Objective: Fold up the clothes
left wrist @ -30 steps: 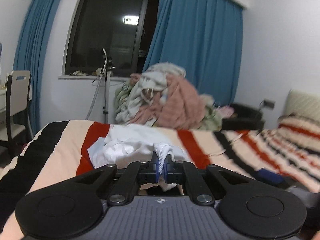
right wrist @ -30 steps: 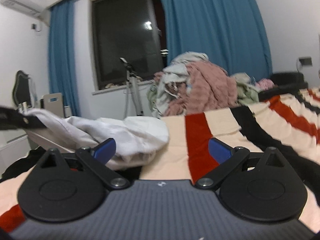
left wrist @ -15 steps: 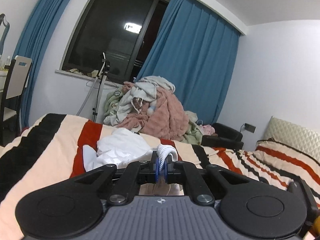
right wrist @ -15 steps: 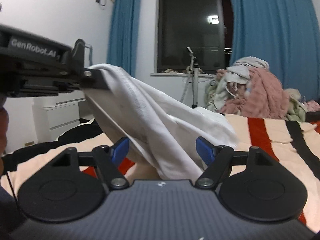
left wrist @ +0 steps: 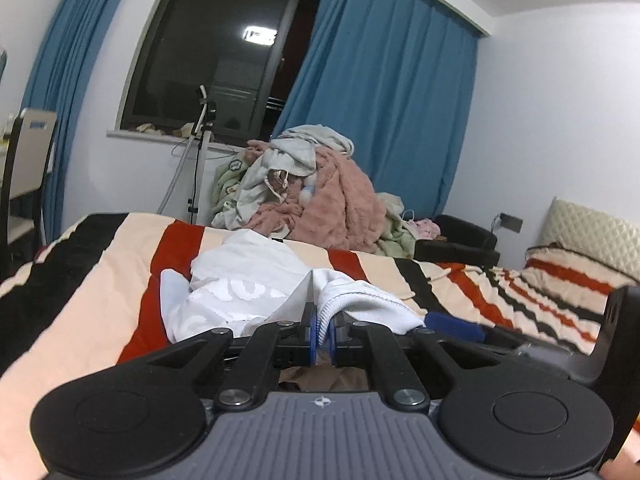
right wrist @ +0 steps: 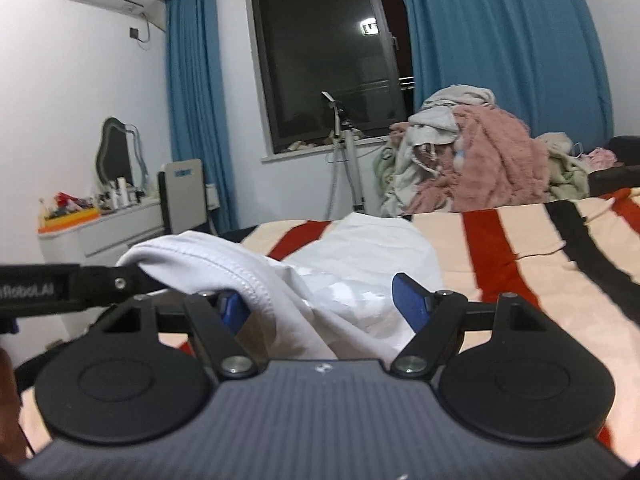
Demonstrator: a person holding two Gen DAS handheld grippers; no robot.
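Both grippers [left wrist: 322, 326] [right wrist: 320, 304] have the white garment [right wrist: 360, 256] between their jaws.

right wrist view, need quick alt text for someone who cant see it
A white garment lies on a striped bed between the open right gripper's blue pads, its edge clamped by the left gripper at the left. Behind are a pile of clothes, a dark window and blue curtains.
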